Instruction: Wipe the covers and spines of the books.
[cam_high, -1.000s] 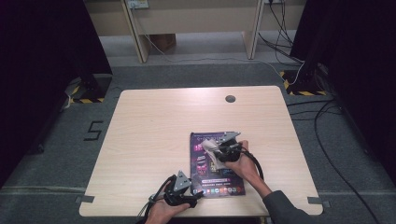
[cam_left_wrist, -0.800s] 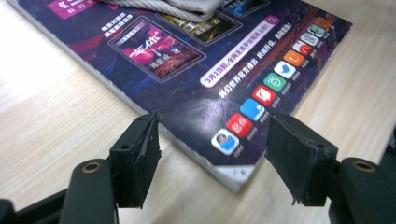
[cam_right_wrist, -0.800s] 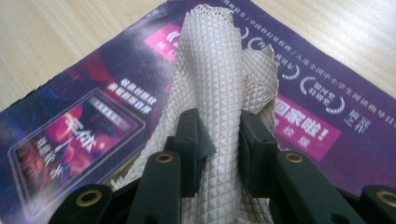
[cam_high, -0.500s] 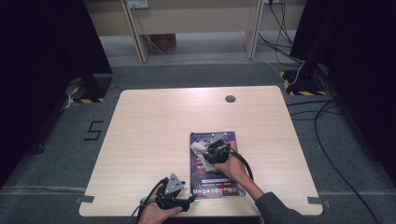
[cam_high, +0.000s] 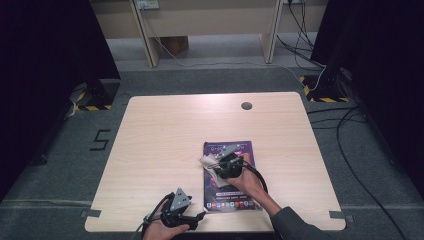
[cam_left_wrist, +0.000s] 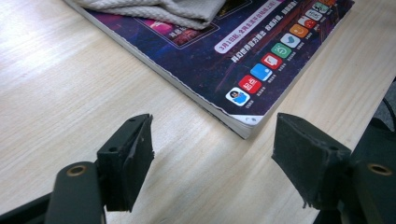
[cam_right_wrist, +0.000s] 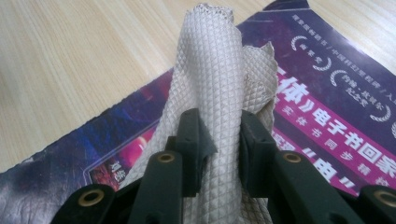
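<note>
A purple magazine (cam_high: 235, 192) lies flat on the wooden table (cam_high: 165, 135), near its front edge; its cover also shows in the right gripper view (cam_right_wrist: 322, 116) and its corner in the left gripper view (cam_left_wrist: 261, 60). A beige textured cloth (cam_right_wrist: 219, 79) rests on the magazine. My right gripper (cam_right_wrist: 223, 149) is shut on a fold of that cloth, and sits over the magazine's upper left part (cam_high: 225, 161). My left gripper (cam_high: 200, 217) is at the table's front edge, left of the magazine. Its jaws (cam_left_wrist: 212, 156) stand open, just short of the magazine's corner, with nothing between them.
A dark round grommet hole (cam_high: 246, 106) sits near the table's far edge. Cables (cam_high: 350, 120) run over the grey floor to the right. Desk legs (cam_high: 270, 30) and a cardboard box (cam_high: 172, 46) stand beyond the table. A number 5 (cam_high: 101, 139) marks the floor at the left.
My left gripper has drawn back toward the front edge and to the left, away from the magazine. My right gripper with the cloth has slid slightly left across the cover.
</note>
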